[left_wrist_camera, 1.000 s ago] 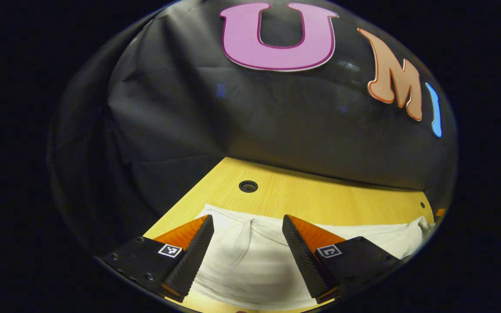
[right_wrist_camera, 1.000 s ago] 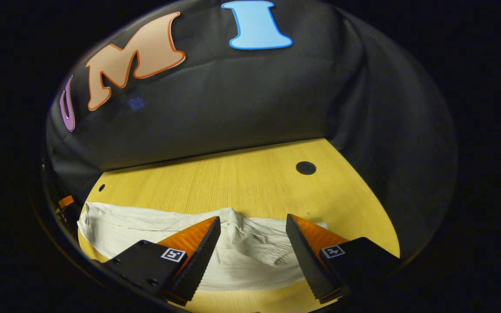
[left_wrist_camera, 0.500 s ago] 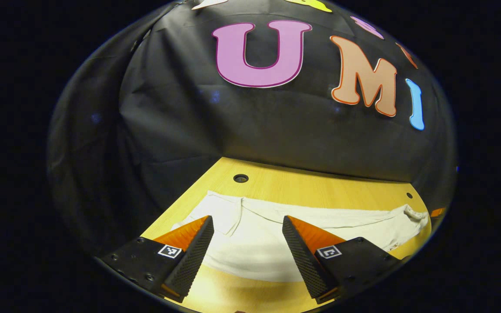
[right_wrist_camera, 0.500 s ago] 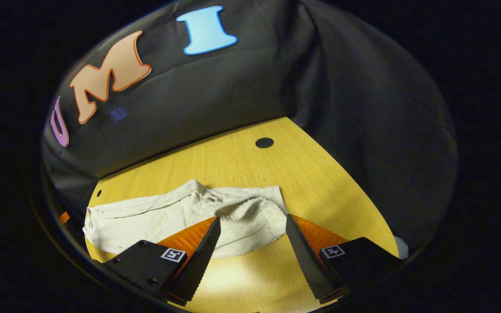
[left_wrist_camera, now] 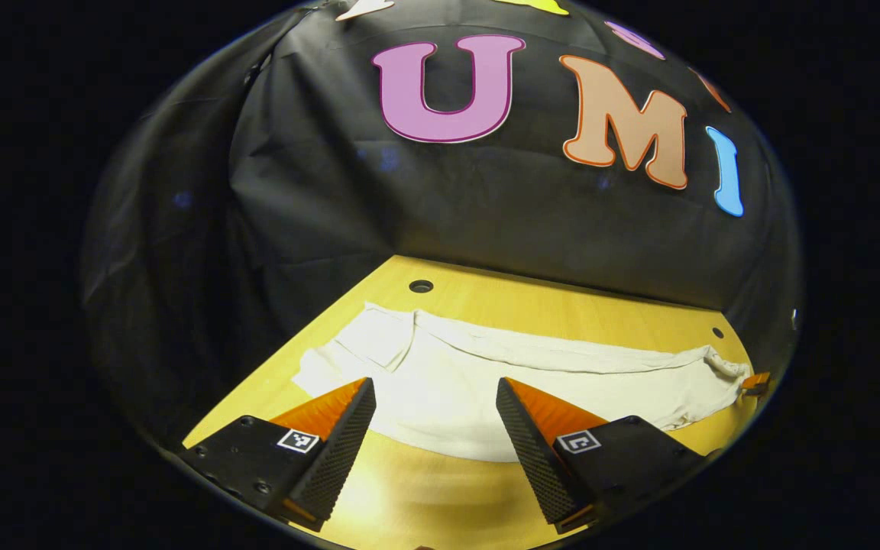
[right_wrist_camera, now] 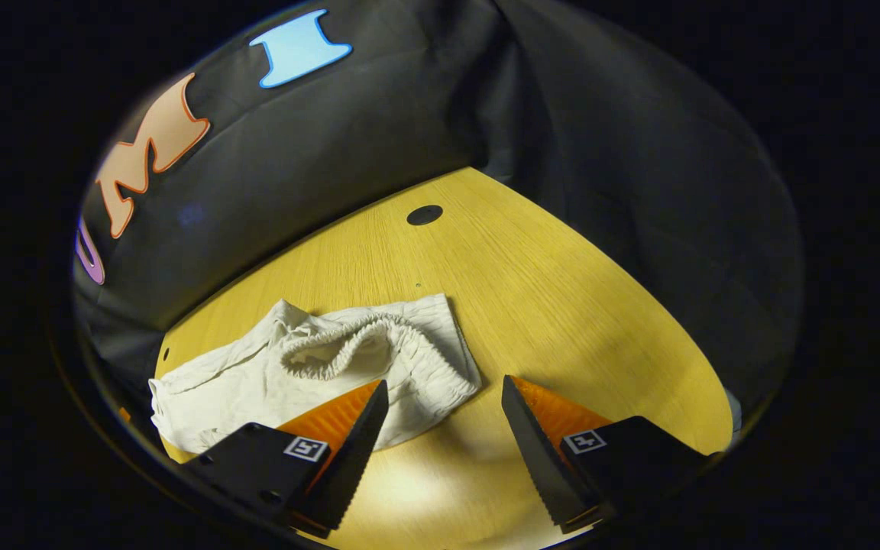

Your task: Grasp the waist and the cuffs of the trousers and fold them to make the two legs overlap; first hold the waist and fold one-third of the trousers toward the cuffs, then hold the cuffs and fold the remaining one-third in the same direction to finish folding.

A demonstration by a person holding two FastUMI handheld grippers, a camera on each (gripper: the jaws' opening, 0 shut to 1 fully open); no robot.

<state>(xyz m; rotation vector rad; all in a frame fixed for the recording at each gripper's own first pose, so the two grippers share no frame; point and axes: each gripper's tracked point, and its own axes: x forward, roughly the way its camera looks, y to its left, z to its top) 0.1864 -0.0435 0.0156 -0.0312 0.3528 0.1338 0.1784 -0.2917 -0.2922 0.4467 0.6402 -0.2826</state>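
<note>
Both grippers have drawn back from the trousers (left_wrist_camera: 486, 382), left gripper (left_wrist_camera: 435, 447) and right gripper (right_wrist_camera: 444, 451) wide and empty; the legs now overlap along the desk (right_wrist_camera: 562, 305)'s far edge; the waist (right_wrist_camera: 348, 347) fold comes next.

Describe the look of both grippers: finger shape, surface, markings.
Left gripper and right gripper look alike: two wedge-shaped fingers tapering to points, with finely ribbed inner faces. Each finger sits on a flat black block with small screw holes, carrying a small square black-and-white fiducial tag.
</note>
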